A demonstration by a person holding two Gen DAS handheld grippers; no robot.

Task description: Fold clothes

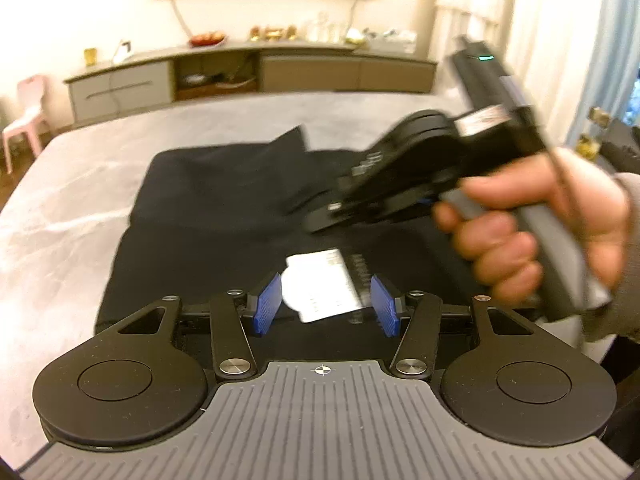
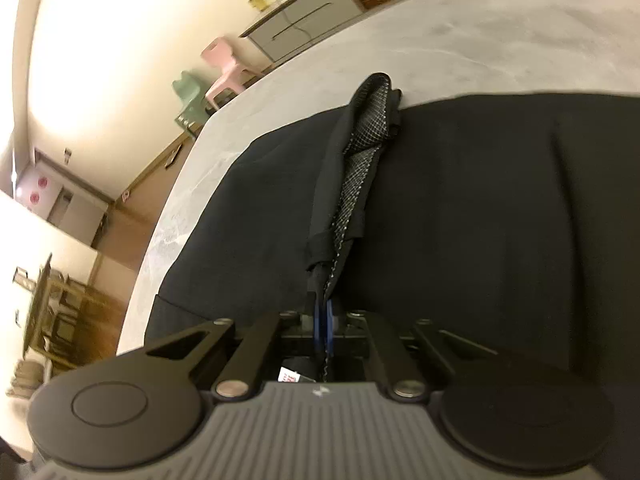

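Grey sideboard (image 1: 256,70), pink chair (image 1: 26,118)

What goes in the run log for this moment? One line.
step: fold | left tongs: open over white tag | right tongs: shut on black garment edge | surface: grey bed

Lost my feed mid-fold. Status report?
Right gripper shut on black garment edge. Left gripper open above white tag, holding nothing. Grey bed otherwise unobstructed.

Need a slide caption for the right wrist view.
Right tongs shut on black garment's mesh-lined edge over the grey bed.
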